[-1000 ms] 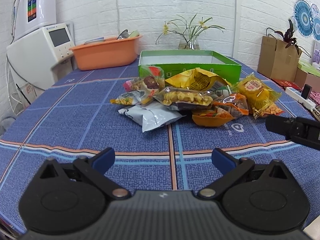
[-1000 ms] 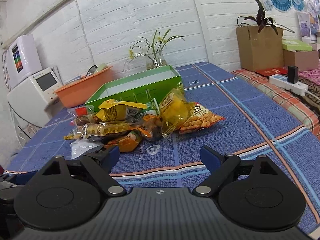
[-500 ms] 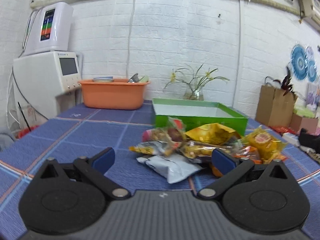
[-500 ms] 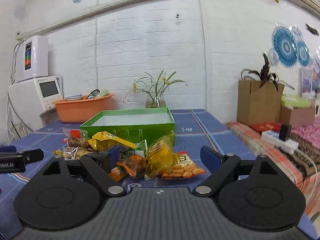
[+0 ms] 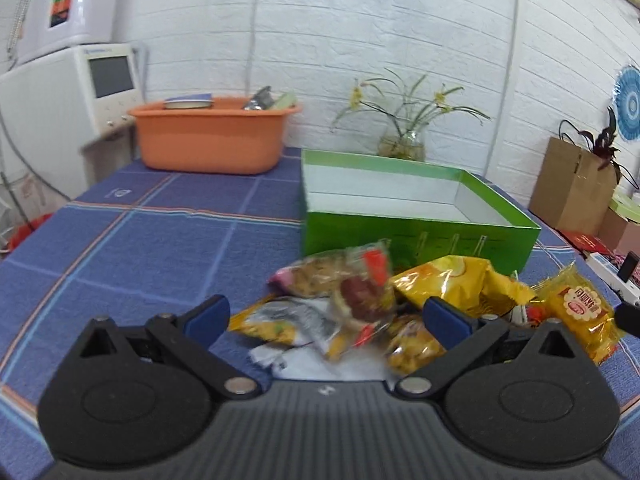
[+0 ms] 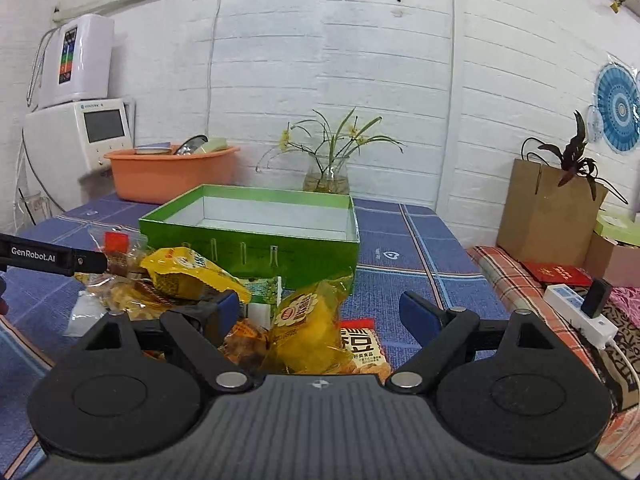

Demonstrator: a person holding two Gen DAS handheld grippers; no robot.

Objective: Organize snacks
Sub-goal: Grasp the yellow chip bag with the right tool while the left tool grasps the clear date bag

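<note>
A pile of snack packets lies on the blue checked tablecloth (image 5: 132,248), in front of an empty green box (image 5: 400,236) (image 6: 256,240). My left gripper (image 5: 326,318) is open, and its blue fingertips straddle a clear packet with a red label (image 5: 356,284) and a grey-yellow packet (image 5: 288,320). A yellow chip bag (image 5: 452,284) (image 6: 188,272) lies just right of them. My right gripper (image 6: 322,314) is open around a clear yellow cake packet (image 6: 308,324) (image 5: 580,312), with a peanut packet (image 6: 364,350) under it. The left gripper's finger (image 6: 52,258) shows at the left edge.
An orange basin (image 5: 212,136) (image 6: 168,172) holding items stands at the back left by a white appliance (image 6: 80,132). A glass vase with a plant (image 6: 328,176) is behind the box. Off the right edge are a paper bag (image 6: 544,212) and a power strip (image 6: 580,312).
Both grippers have moved forward and down to the snack pile, so the packets now lie between their fingers. Both have stayed open; nothing has been gripped.
</note>
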